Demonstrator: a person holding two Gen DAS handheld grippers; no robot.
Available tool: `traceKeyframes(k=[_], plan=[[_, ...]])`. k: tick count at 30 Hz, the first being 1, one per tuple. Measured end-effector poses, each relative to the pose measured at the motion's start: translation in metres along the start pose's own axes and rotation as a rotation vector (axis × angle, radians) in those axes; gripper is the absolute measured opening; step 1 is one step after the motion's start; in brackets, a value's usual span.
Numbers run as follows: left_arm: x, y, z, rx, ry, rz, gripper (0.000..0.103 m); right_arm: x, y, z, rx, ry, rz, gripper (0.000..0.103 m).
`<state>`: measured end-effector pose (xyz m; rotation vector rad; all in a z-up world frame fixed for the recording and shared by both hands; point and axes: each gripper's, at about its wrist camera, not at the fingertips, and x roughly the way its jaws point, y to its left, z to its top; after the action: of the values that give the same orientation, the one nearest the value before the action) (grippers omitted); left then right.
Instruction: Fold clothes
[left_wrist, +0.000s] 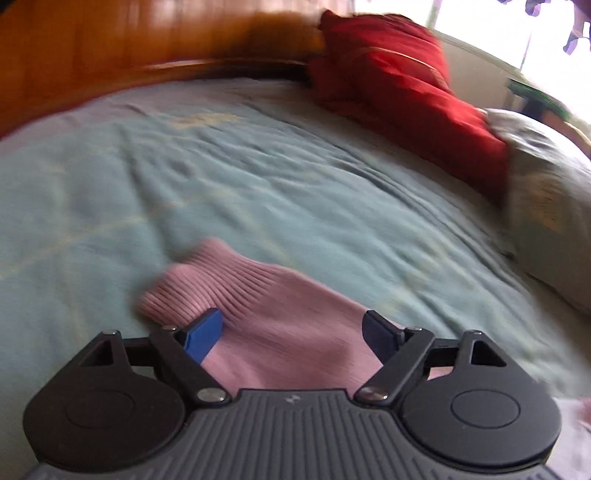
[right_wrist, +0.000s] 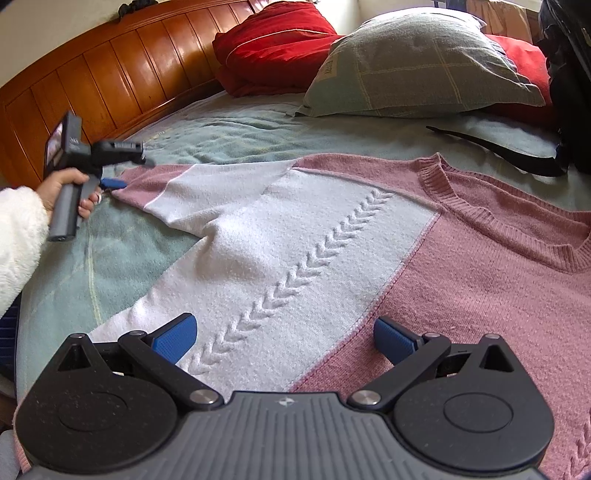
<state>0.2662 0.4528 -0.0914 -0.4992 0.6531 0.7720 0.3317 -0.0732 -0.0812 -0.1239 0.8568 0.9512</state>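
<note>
Sweater (right_wrist: 332, 236) lies flat for folding; left gripper (left_wrist: 291, 334), jaws wide, straddles its cuff (left_wrist: 192, 291), ready to grab; right gripper (right_wrist: 284, 339) waits wide above the body.

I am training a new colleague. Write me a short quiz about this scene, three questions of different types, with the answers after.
1. True or false: the sweater lies spread on the bed cover.
2. Which part of the sweater lies in front of the left gripper? A) neckline B) sleeve cuff C) hem
3. Fill in: the jaws of the right gripper are ____ above the sweater.

Key
1. True.
2. B: the ribbed pink cuff lies by its open jaws.
3. Open; nothing is held between them.
</note>
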Motion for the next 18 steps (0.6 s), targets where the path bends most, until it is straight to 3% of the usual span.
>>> traceKeyframes(k=[5,8,11,15,18], plan=[[-0.015,-0.012,0.008,0.032,-0.025,0.032,0.083,0.000,0.001,0.000,0.001,-0.001,0.002,0.103],[-0.035,-0.042,0.001,0.112,-0.002,-0.101,0.083,0.000,0.001,0.000,0.003,-0.001,0.007,0.103],[-0.052,-0.085,-0.018,0.286,0.053,-0.253,0.084,-0.001,0.001,0.000,0.005,-0.001,0.012,0.103],[-0.066,-0.120,-0.037,0.307,0.164,-0.436,0.085,-0.001,0.002,0.000,0.005,-0.001,0.018,0.103],[-0.063,-0.131,-0.045,0.283,0.227,-0.467,0.085,-0.001,0.001,0.000,0.006,-0.001,0.019,0.103]])
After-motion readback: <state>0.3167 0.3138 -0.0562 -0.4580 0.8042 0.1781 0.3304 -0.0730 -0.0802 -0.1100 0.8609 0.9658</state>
